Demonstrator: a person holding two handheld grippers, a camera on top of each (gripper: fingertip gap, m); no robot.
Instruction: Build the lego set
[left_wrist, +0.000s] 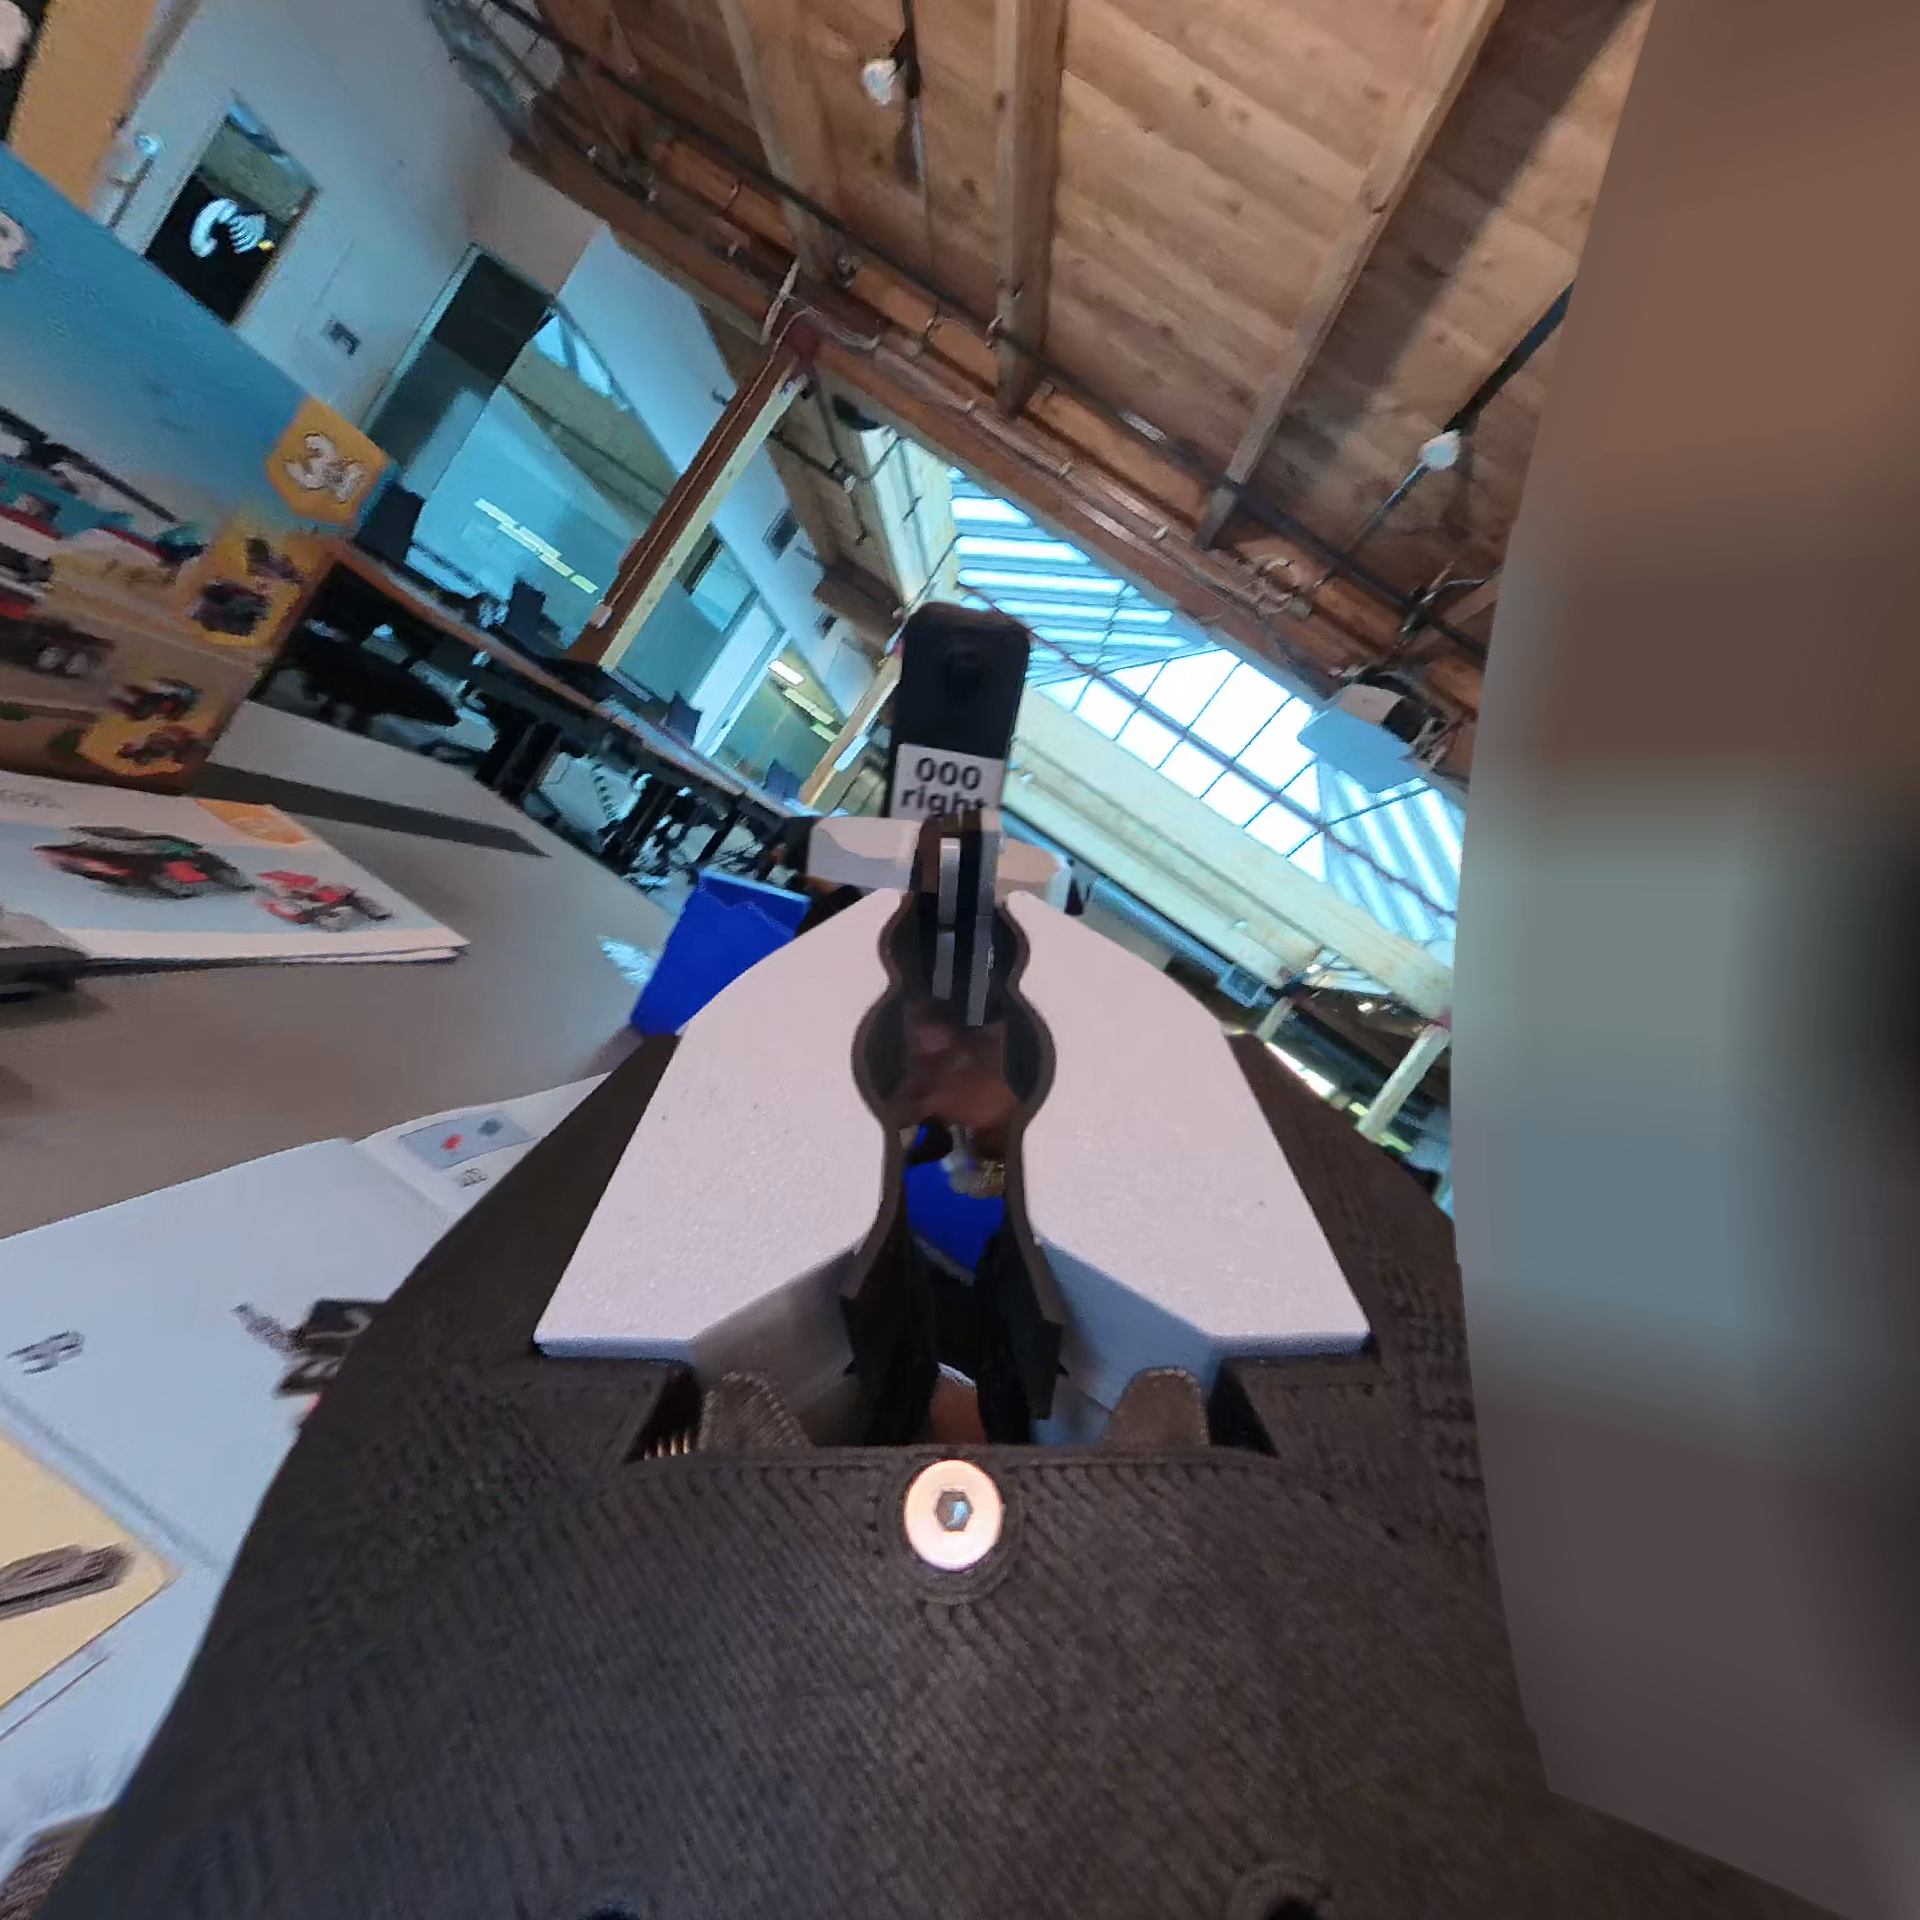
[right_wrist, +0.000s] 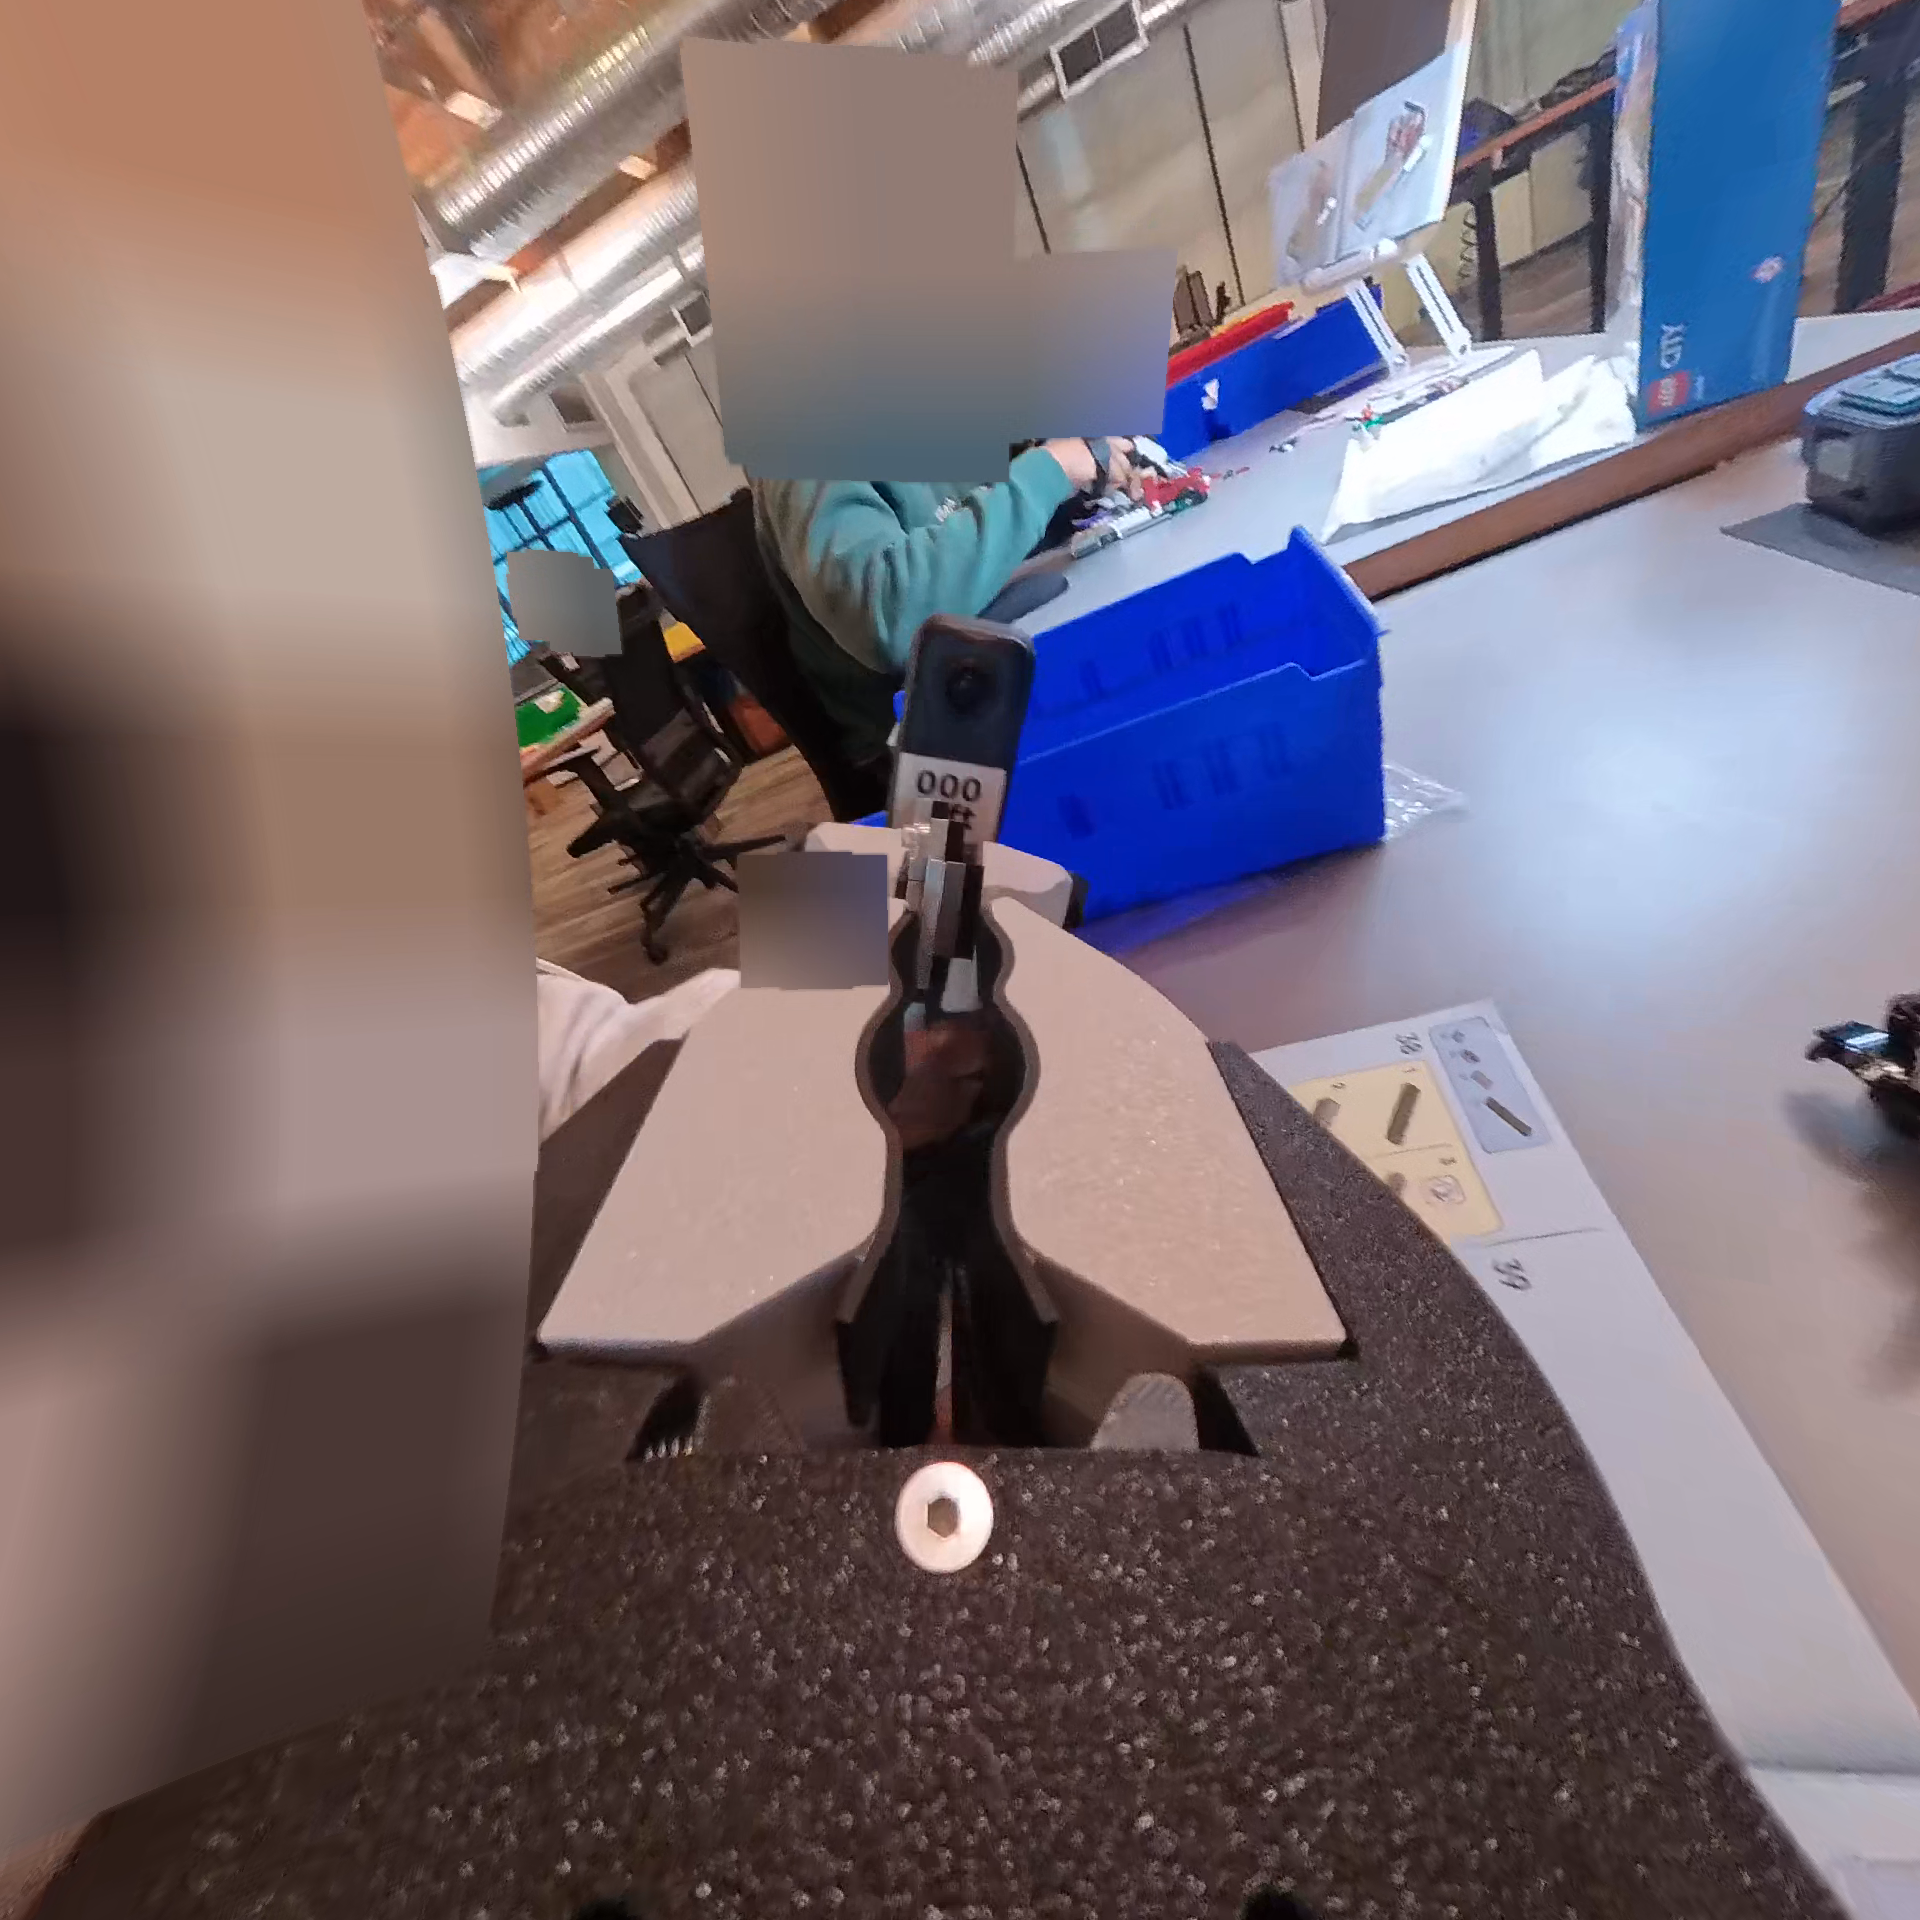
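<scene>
Left wrist view shows the left gripper (left_wrist: 951, 966) with its jaws drawn nearly together, pinching a small grey and black lego assembly (left_wrist: 961, 935) that stands at twelve o'clock from the claw, its long axis running straight along the fingers. Right wrist view mirrors this: the right gripper (right_wrist: 940, 966) is likewise almost closed on a stepped grey and black lego piece (right_wrist: 945, 914) at twelve o'clock. Each view has the other gripper's camera directly ahead, so the two claws meet nose to nose and probably share one assembly, though I cannot tell whether there are two parts. Neither hand is nearer; the coming push likely runs along that shared axis. Outward, an open instruction booklet (right_wrist: 1455, 1143) lies at three o'clock, a blue bin (right_wrist: 1195, 748) at one o'clock, and the set's box (left_wrist: 135, 582) at ten o'clock.
</scene>
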